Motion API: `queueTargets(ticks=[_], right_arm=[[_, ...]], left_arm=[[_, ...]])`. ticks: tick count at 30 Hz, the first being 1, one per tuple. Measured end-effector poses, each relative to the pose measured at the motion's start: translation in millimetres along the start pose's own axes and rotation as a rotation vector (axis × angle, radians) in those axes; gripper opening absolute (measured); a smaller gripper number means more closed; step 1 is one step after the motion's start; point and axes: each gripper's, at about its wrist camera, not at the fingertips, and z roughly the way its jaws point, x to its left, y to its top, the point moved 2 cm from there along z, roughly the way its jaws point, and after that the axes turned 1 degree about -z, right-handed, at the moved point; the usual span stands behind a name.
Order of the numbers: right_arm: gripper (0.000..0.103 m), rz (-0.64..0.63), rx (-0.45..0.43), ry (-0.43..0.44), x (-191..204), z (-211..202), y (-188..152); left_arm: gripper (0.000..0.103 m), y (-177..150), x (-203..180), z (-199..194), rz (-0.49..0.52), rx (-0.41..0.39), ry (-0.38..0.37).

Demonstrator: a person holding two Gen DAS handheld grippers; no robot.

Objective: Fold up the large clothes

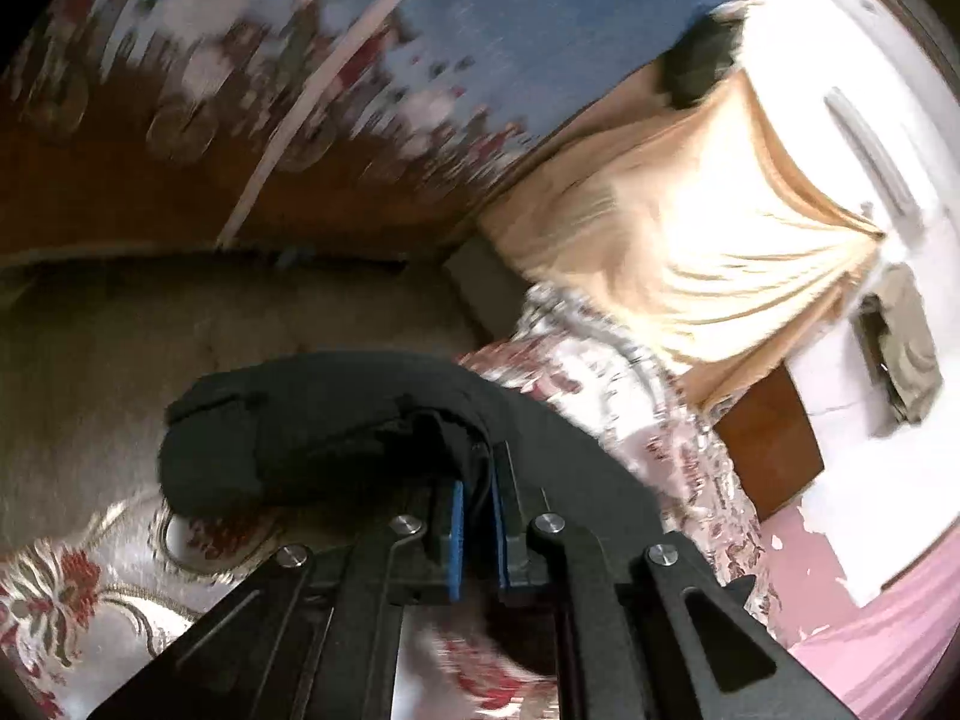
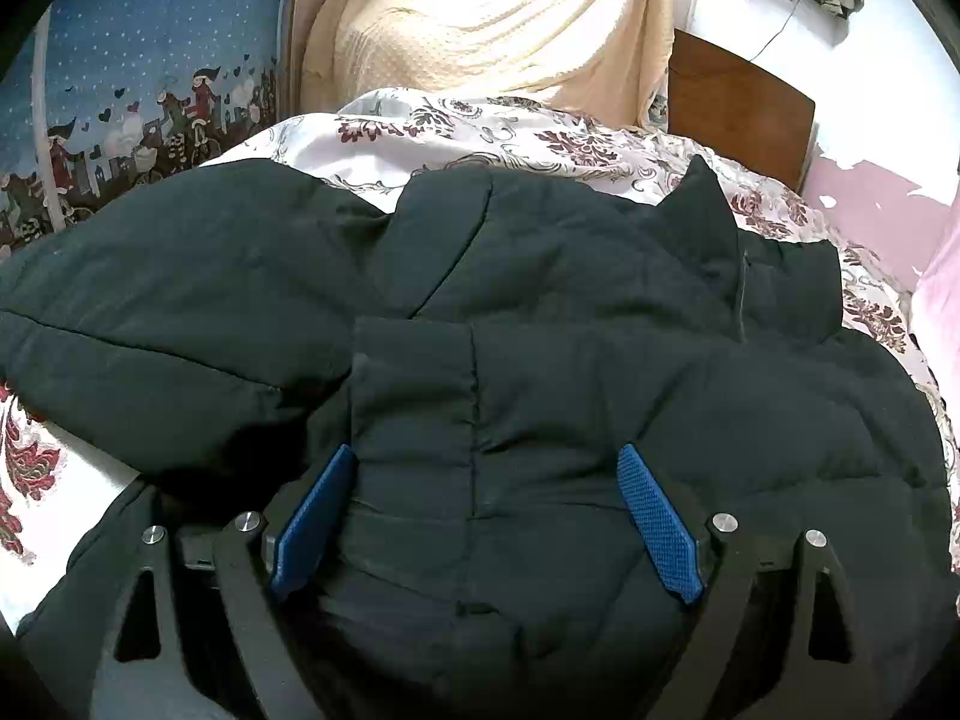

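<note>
Right wrist view, right gripper (image 2: 486, 516) spread over black jacket (image 2: 540, 312), left gripper (image 1: 477, 531) pinching its fabric

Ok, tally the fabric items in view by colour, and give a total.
Black: 1, the jacket
Floral white and maroon: 1, the bedspread
Cream: 1, the draped cloth
Blue patterned: 1, the hanging
Total: 4

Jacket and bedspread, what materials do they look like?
Jacket: black padded synthetic shell, probably nylon or polyester; matte, puffy stitched panels. Bedspread: glossy woven fabric, satin or brocade by its sheen, with a dark red floral pattern.
</note>
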Motion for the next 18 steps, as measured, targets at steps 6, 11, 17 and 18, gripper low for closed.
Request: queueTargets(ticks=[6,11,17,18], right_arm=[[0.086,0.141,-0.053,0.158,-28.7,-36.1,11.2],[0.086,0.120,-0.062,0.178,-70.0,-80.9,12.2],[0.086,0.127,-0.049,0.096,-143.8,-116.3,-14.1],[0.086,0.151,-0.053,0.077,-161.6,-120.5,-21.3]], left_arm=[[0.007,1.4,-61.6,-30.4,0.184,-0.089,-0.033],[0.007,-10.5,-129.7,-54.7,0.345,-0.117,-0.101],[0.007,-57.3,-221.0,-72.1,0.535,-0.081,-0.188],[0.007,-68.3,-235.2,-72.3,0.551,-0.058,-0.208]])
